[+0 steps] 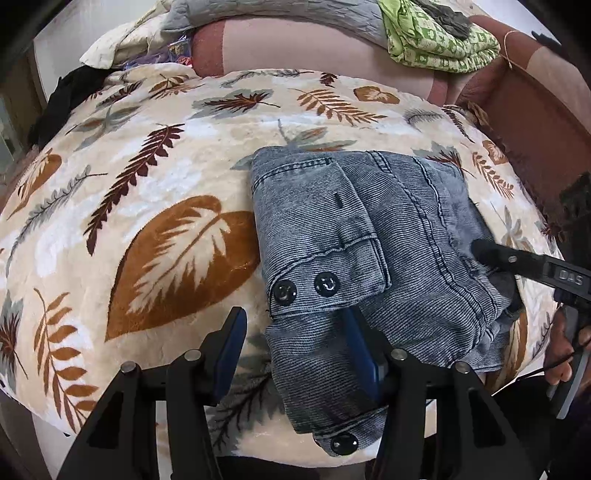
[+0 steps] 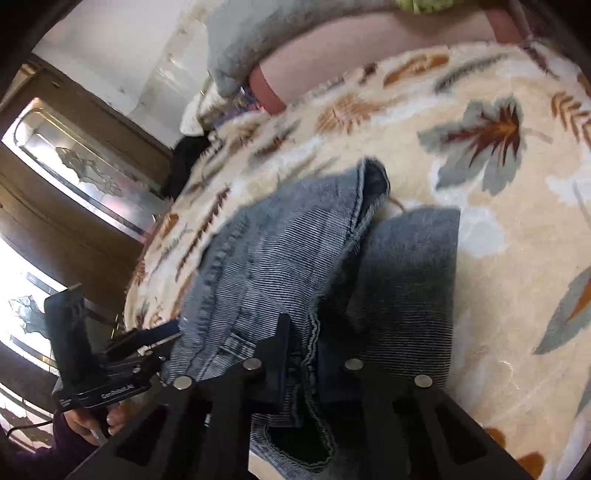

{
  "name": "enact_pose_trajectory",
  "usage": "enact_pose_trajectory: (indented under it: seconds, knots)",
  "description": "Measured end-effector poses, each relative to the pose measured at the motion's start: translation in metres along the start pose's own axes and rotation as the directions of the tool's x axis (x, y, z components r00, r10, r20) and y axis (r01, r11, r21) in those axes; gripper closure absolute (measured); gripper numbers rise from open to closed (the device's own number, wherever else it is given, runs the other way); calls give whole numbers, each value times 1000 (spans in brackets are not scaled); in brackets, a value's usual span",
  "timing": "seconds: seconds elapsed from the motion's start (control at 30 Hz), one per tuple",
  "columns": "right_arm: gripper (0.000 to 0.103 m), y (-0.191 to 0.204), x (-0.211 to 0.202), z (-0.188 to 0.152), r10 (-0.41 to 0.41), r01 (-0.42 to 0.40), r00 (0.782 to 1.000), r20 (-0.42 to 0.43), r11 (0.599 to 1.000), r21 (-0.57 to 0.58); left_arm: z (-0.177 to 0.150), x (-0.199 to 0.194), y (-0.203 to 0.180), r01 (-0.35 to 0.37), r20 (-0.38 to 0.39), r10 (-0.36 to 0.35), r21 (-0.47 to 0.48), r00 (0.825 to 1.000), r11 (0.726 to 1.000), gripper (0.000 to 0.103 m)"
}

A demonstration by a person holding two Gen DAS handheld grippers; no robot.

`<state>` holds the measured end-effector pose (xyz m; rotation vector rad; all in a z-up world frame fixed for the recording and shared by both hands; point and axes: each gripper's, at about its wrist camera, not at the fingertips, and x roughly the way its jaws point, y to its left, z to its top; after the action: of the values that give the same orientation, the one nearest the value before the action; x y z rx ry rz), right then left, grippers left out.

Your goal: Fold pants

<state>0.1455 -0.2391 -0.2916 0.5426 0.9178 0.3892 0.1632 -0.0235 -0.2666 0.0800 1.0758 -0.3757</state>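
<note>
Blue-grey denim pants (image 1: 369, 236) lie folded into a bundle on a leaf-print blanket (image 1: 147, 155), with black buttons on the near flap. My left gripper (image 1: 295, 321) stands open astride the bundle's near left edge: one finger rests over the bare blanket, the other is tucked under the buttoned flap. My right gripper (image 1: 480, 251) comes in from the right onto the bundle's right side. In the right wrist view the right gripper (image 2: 306, 332) is shut on a seamed fold of the pants (image 2: 280, 251), and the left gripper (image 2: 147, 339) shows at the left edge.
A pink bolster (image 1: 314, 48), a grey quilt (image 1: 277, 14) and a green patterned cloth (image 1: 436, 40) lie along the far side. A black garment (image 1: 66, 96) sits at the far left. A brown upholstered edge (image 1: 535, 122) borders the right. A glass-panelled door (image 2: 74, 166) stands beyond.
</note>
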Motion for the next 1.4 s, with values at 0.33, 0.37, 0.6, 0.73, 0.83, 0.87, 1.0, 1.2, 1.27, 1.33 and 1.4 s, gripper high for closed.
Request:
enact_pose_trajectory:
  seconds: [0.33,0.37,0.6,0.73,0.83,0.87,1.0,1.2,1.27,1.33,1.4]
  knots:
    - [95,2,-54,-35,-15,14,995,94,1000,9,-2,-28,-29,18,58,-22,73,998,997,47]
    - [95,-1,-54,-37,-45,44,995,83,999,12,-3,-26,-33,16,53,-21,86,998,996,47]
    - [88,-23,-31,-41,-155,159,984,-91,987,40,-15,1,-49,-42,26,38,158,999,987,46]
    - [83,-11,-53,-37,-212,211,977,22,977,22,-8,-12,-40,-26,13,25,133,1000,991,46]
    - [83,7,-76,-33,-207,216,959,195,976,-26,1,-35,-41,-47,88,33,164,996,985,46]
    - [83,13,-80,-30,-201,216,951,236,975,-42,5,-40,-42,-52,107,34,171,994,984,46]
    - [83,26,-65,-14,-188,204,950,251,978,-39,37,-39,-44,-90,137,67,175,988,980,46]
    - [83,15,-29,9,-194,197,962,194,980,6,70,11,-48,-123,56,115,151,992,981,46]
    - [83,5,-14,17,-234,233,957,169,972,26,74,23,-48,-131,42,126,151,991,980,46]
    - [83,-8,-1,22,-275,270,953,128,961,59,76,36,-48,-138,21,137,149,990,979,46]
    - [77,-23,10,24,-321,314,944,75,945,88,75,51,-47,-147,-8,150,153,989,977,45]
